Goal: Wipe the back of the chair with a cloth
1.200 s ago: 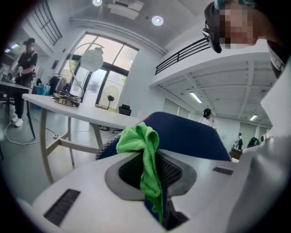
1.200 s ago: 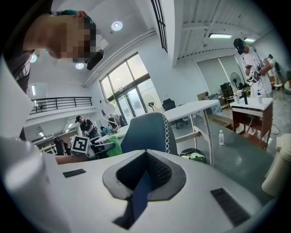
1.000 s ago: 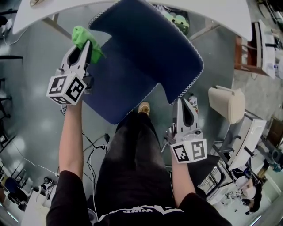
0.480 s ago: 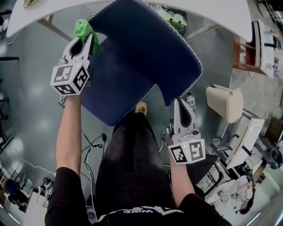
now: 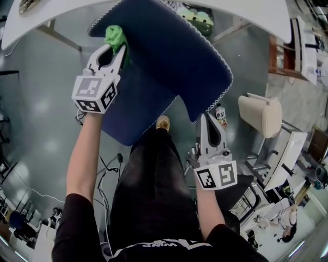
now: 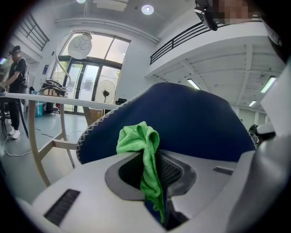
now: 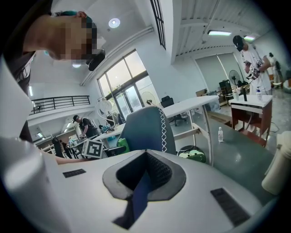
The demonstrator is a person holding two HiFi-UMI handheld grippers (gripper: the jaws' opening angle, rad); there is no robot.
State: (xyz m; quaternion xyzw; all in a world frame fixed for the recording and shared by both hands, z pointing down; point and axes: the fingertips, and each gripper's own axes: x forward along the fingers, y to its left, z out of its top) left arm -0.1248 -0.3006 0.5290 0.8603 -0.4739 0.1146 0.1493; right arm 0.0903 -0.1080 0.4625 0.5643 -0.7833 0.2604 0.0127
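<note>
The chair's dark blue back (image 5: 171,48) with white edge stitching curves above its seat (image 5: 128,110). My left gripper (image 5: 121,45) is shut on a crumpled green cloth (image 5: 115,36) that lies against the back near its upper left edge. In the left gripper view the cloth (image 6: 139,142) bunches up between the jaws in front of the blue back (image 6: 200,120). My right gripper (image 5: 206,118) sits at the back's lower right corner, shut on its blue edge (image 7: 142,193). The right gripper view shows the back (image 7: 143,127) edge-on.
A white table (image 5: 246,13) spans the top. A beige bin (image 5: 262,116) and a small bottle (image 5: 221,115) stand on the grey floor at the right. The person's dark trousers and a shoe (image 5: 164,123) are below the seat. Cables (image 5: 110,166) trail on the floor.
My left gripper has carried the green cloth to the right and upward along the chair back. The right gripper has stayed at the back's lower right corner.
</note>
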